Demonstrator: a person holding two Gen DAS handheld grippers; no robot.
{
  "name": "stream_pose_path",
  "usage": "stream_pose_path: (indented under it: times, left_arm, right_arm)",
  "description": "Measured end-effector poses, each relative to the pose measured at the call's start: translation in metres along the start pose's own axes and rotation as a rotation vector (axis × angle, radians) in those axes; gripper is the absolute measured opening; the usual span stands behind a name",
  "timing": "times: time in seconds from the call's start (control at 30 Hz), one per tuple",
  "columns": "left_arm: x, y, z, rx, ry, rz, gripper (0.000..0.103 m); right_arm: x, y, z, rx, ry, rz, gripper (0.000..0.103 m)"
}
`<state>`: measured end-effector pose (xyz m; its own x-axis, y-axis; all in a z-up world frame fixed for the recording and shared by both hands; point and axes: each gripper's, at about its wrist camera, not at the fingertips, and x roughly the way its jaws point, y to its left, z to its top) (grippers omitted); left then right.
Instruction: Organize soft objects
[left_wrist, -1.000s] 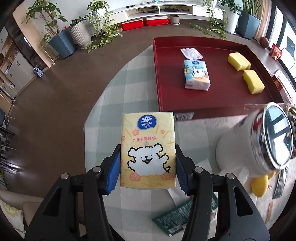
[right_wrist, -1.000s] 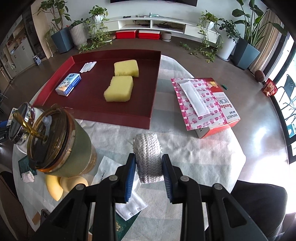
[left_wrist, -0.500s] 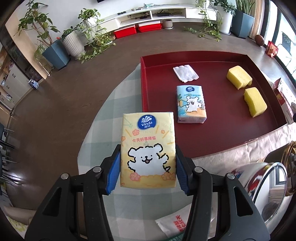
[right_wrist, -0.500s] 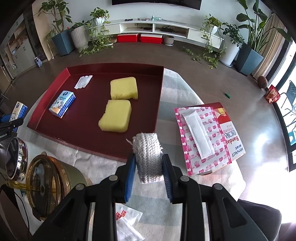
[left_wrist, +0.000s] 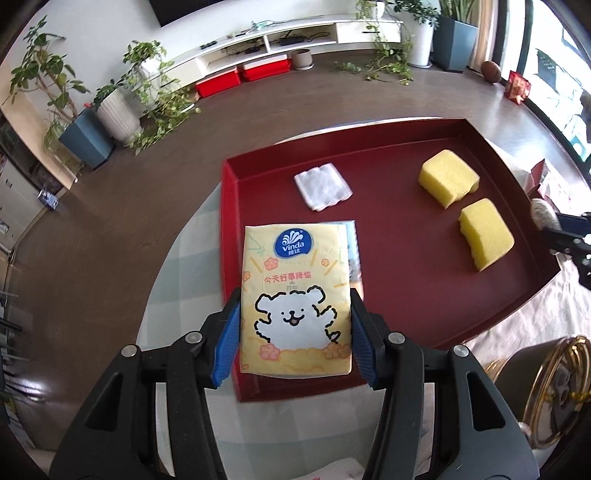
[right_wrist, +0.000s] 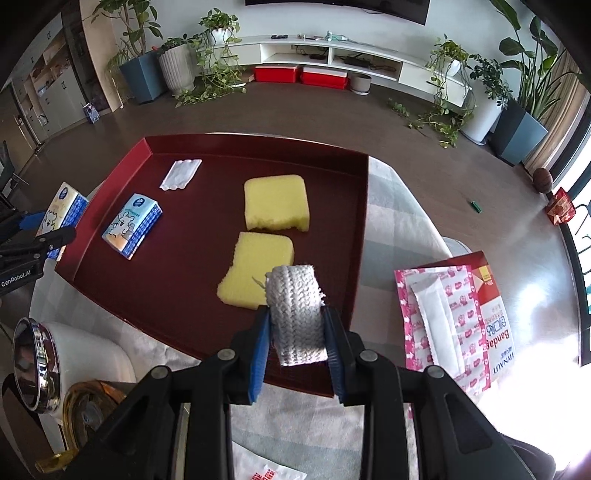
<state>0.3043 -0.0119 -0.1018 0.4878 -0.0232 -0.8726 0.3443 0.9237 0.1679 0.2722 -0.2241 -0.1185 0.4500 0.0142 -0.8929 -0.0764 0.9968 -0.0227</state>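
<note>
Grippers first: our left gripper (left_wrist: 294, 332) is clamped on the yellow tissue pack (left_wrist: 294, 302), and the right gripper (right_wrist: 295, 343) is squeezing the woven roll (right_wrist: 296, 314). Both loads hang over the near edge of the red tray (right_wrist: 364, 236), not set down yet.

So the step looks like placing both in the tray. The yellow pack sits right above the blue tissue pack (right_wrist: 132, 225), so we'd lower it beside that one, not on top, keeping it clear of the tray's left wall. The roll is just next to the nearer sponge (right_wrist: 255, 273); we'd probably drop it in the bare patch to the sponge's right, so like stays with like. The cotton pads (left_wrist: 322, 186) and far sponge (left_wrist: 448, 177) are well out of the way.

Go low before letting go, since a roll can wander off. Also mind the tumblers (right_wrist: 35, 363) by the tray's near corner.
</note>
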Motion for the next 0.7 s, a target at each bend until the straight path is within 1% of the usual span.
stream_pose_path:
  times: [0.17, 0.33, 0.43, 0.5, 0.57, 0.7]
  left_arm:
    - [0.010, -0.026, 0.022, 0.068, -0.013, -0.058, 0.050]
    - [0.027, -0.053, 0.037, 0.138, 0.001, -0.131, 0.050]
    - [0.038, -0.066, 0.042, 0.191, 0.005, -0.117, 0.050]
    - [0.045, -0.071, 0.044, 0.204, 0.023, -0.142, 0.050]
    - [0.050, -0.075, 0.044, 0.225, 0.032, -0.139, 0.050]
    - [0.055, -0.076, 0.044, 0.230, 0.039, -0.155, 0.050]
  right_arm:
    - [0.016, 0.013, 0.016, -0.026, 0.013, 0.029, 0.031]
    - [0.027, 0.017, 0.019, -0.035, 0.032, 0.036, 0.031]
    - [0.033, 0.017, 0.014, -0.040, 0.046, 0.034, 0.031]
    - [0.038, 0.015, 0.012, -0.039, 0.059, 0.029, 0.031]
    - [0.043, 0.012, 0.011, -0.037, 0.068, 0.027, 0.031]
    - [0.047, 0.012, 0.013, -0.028, 0.067, 0.037, 0.031]
